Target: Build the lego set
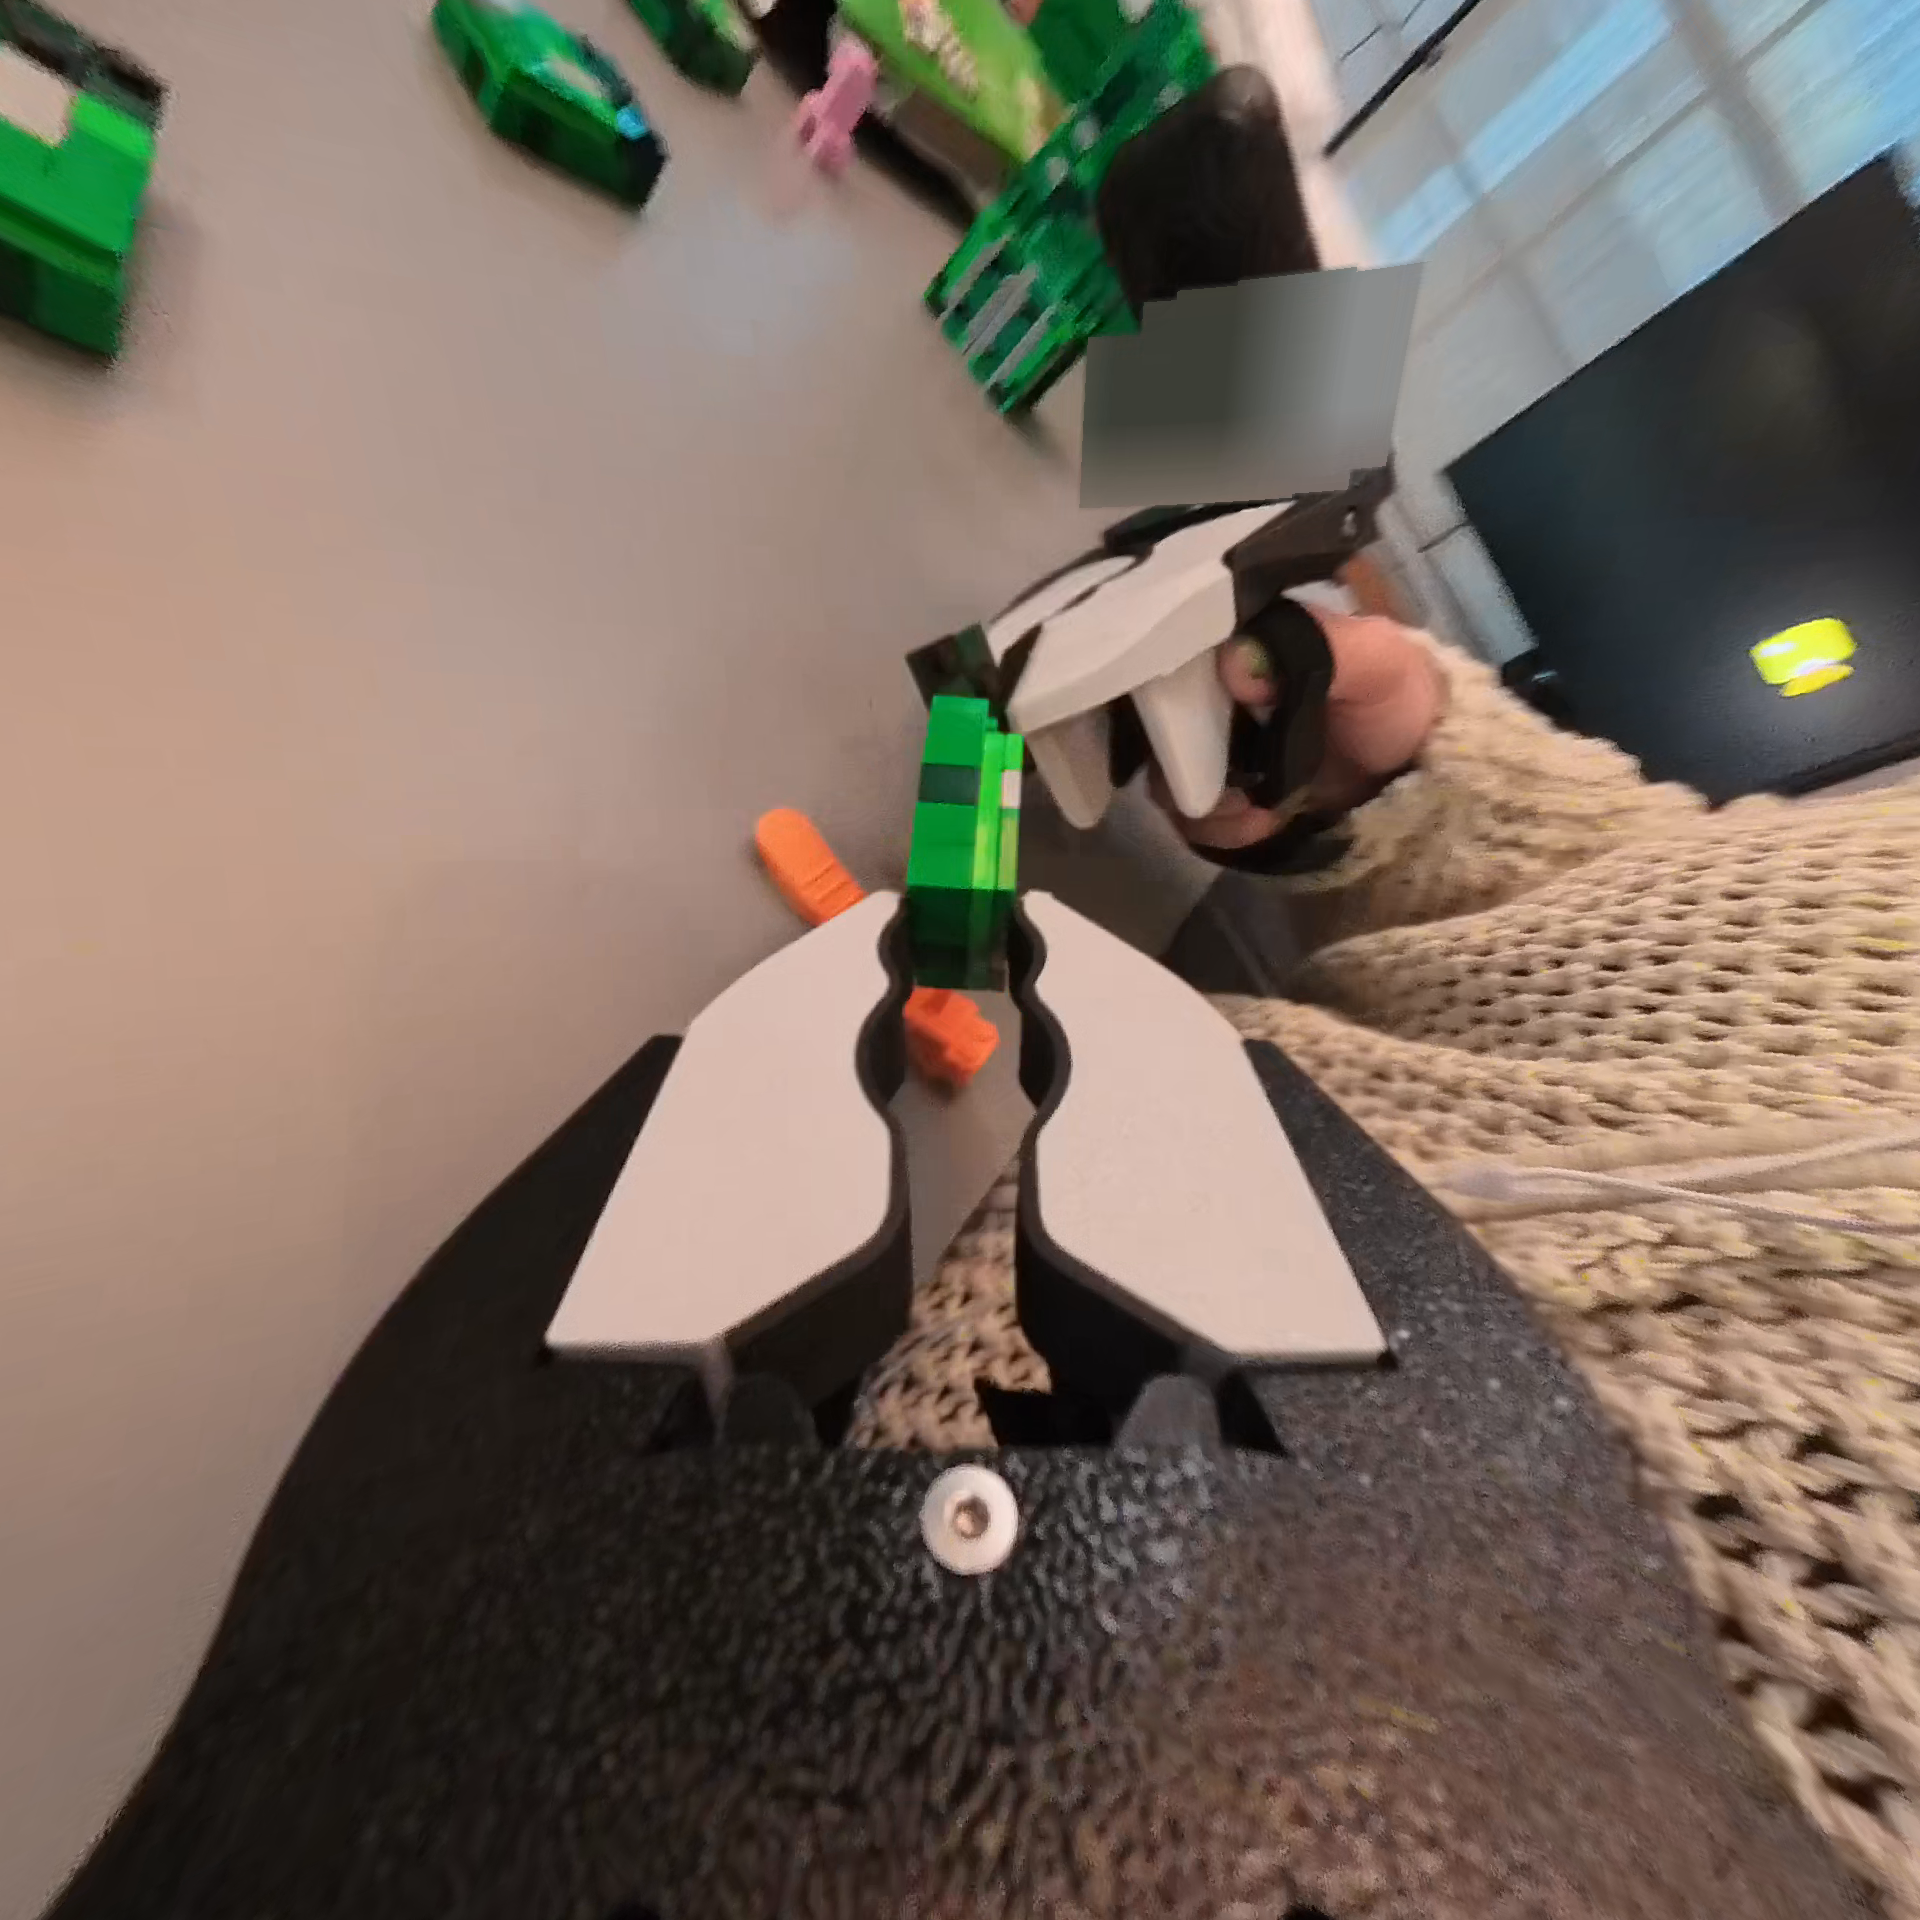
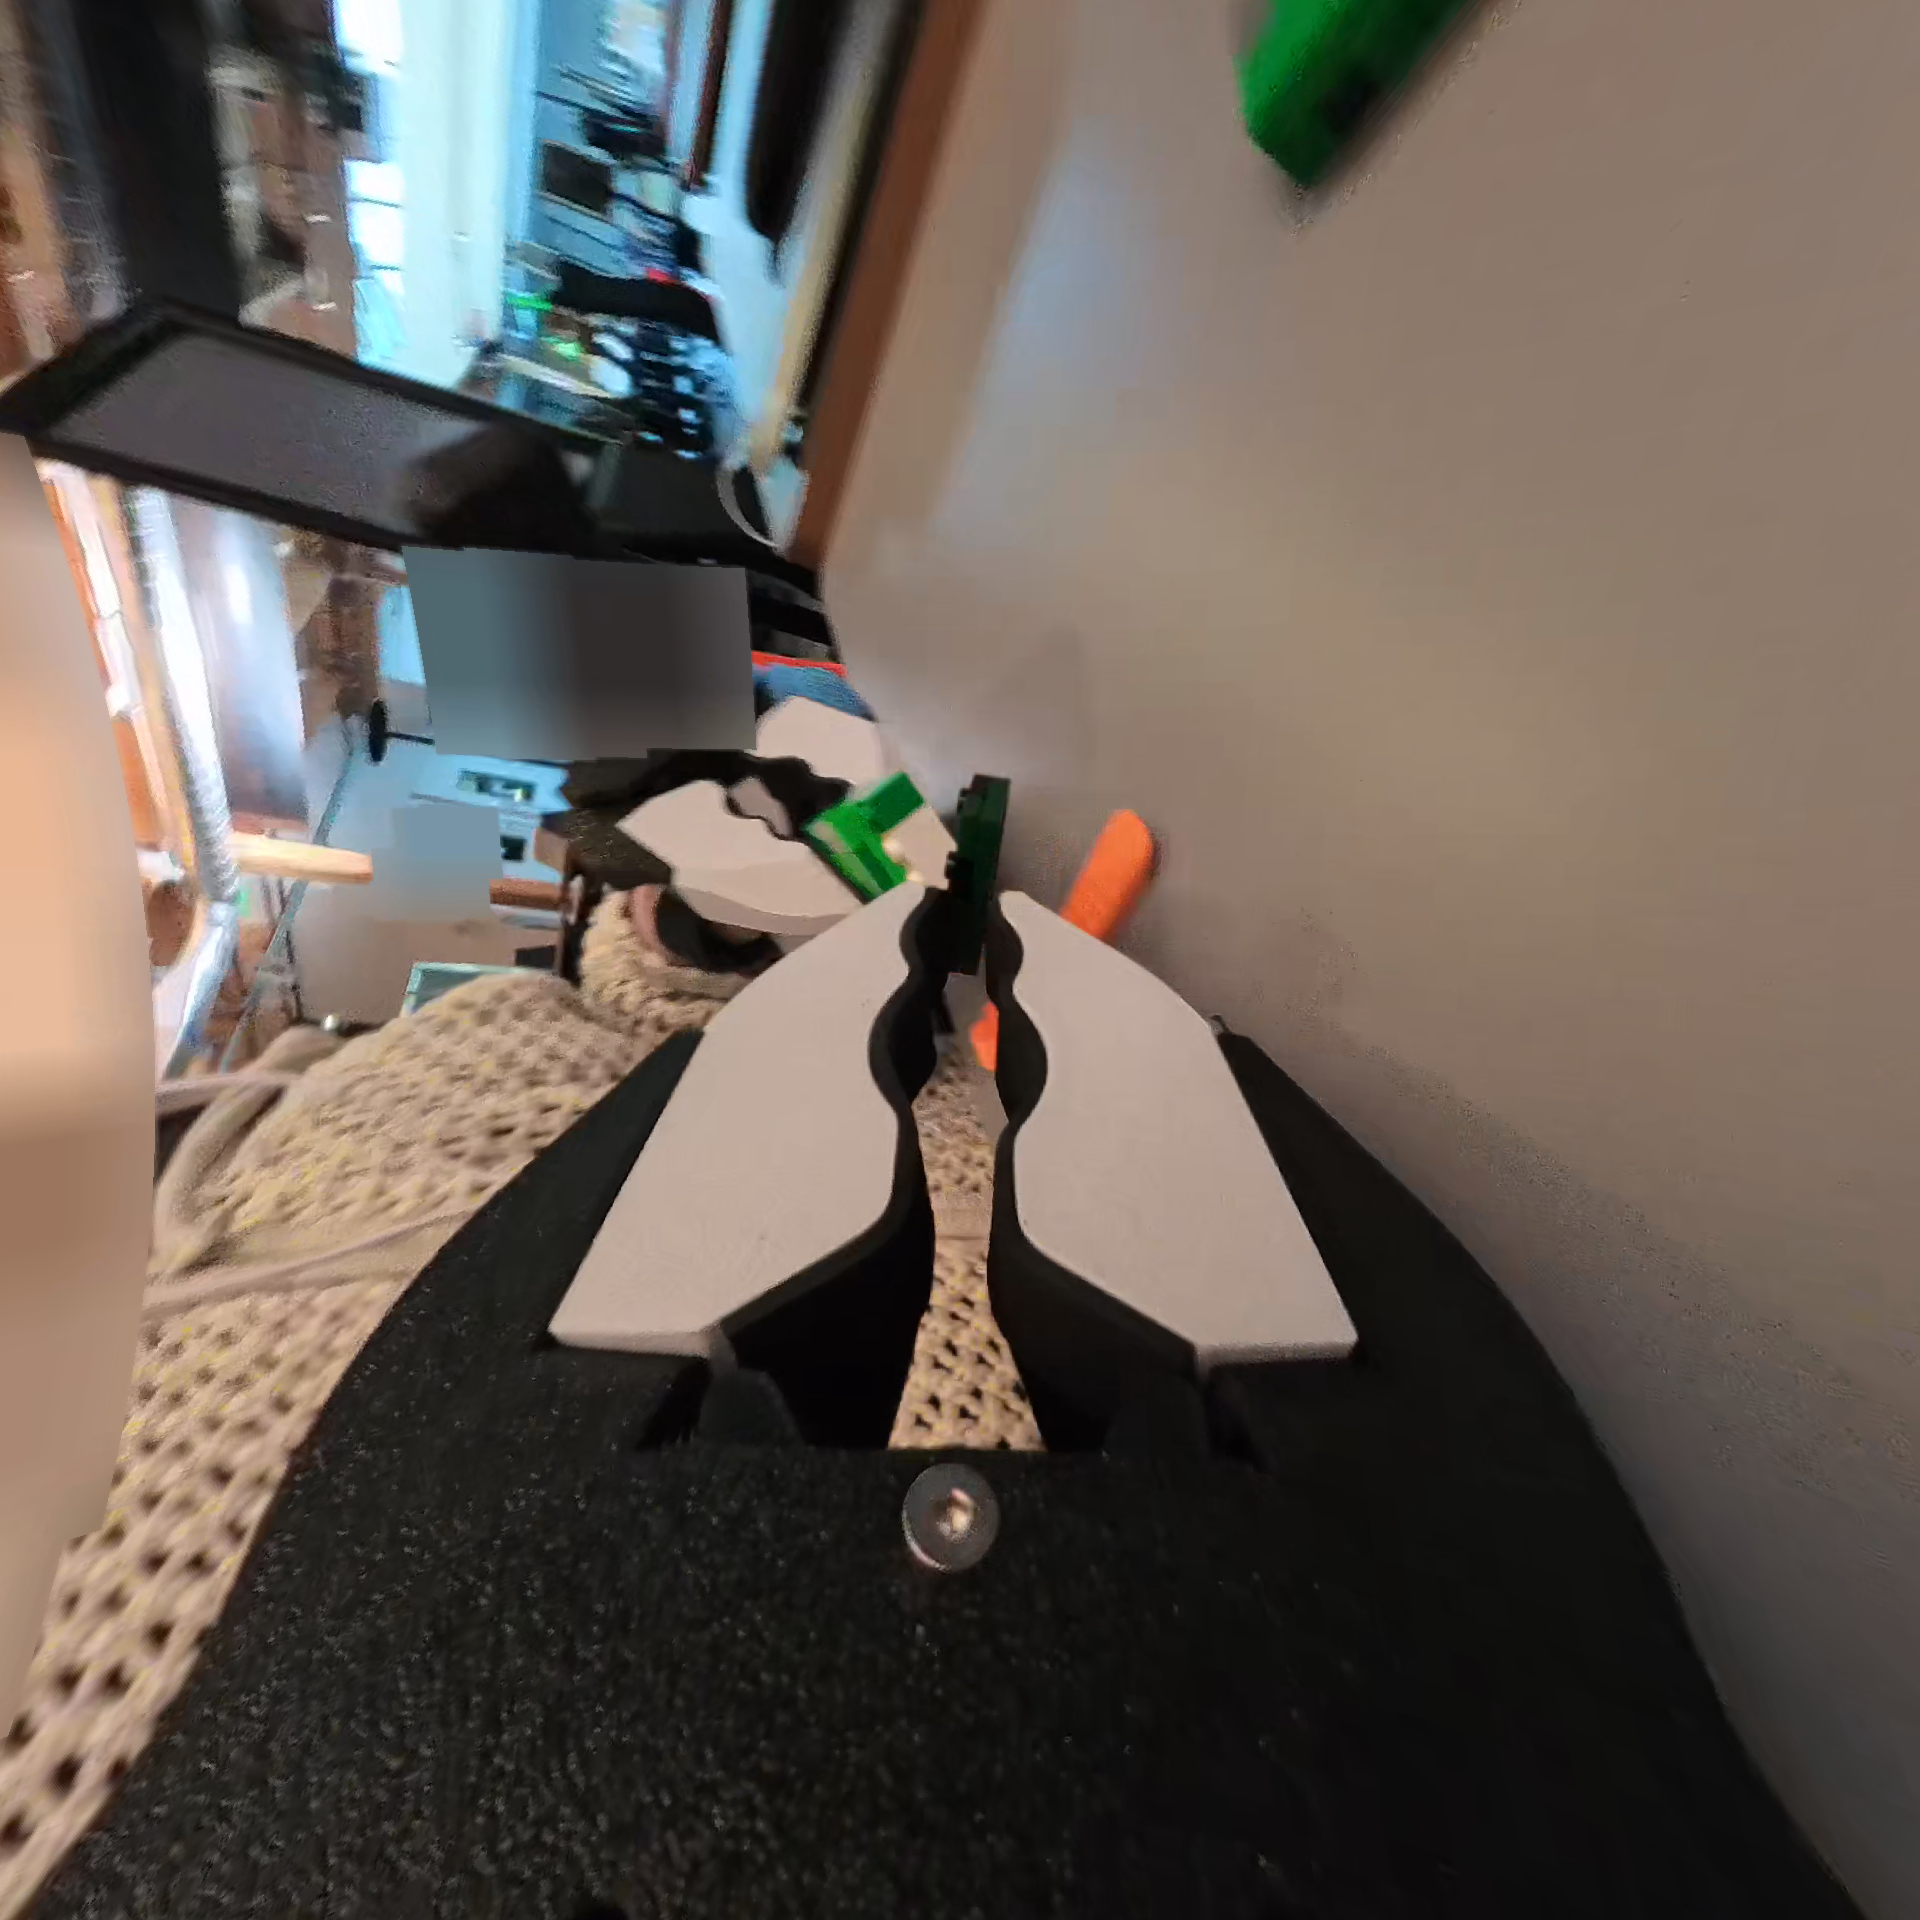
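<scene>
My left gripper is shut on a small green brick stack, held above the grey table; the stack also shows in the right wrist view. My right gripper is shut on a thin dark green plate, held on edge. In the left wrist view the right gripper holds that dark plate just above the top of the stack. I cannot tell if plate and stack touch. The views are tilted and blurred.
An orange brick separator lies on the table under the grippers, also seen in the right wrist view. Green brick builds, a pink piece and green booklets lie farther off. A knitted beige sleeve fills the right. Across from one pair of fingers to the other is roughly 5 centimeters. The orange brick separator is about equally far from each gripper, around 4 centimeters. Seen from the right wrist view as well.
</scene>
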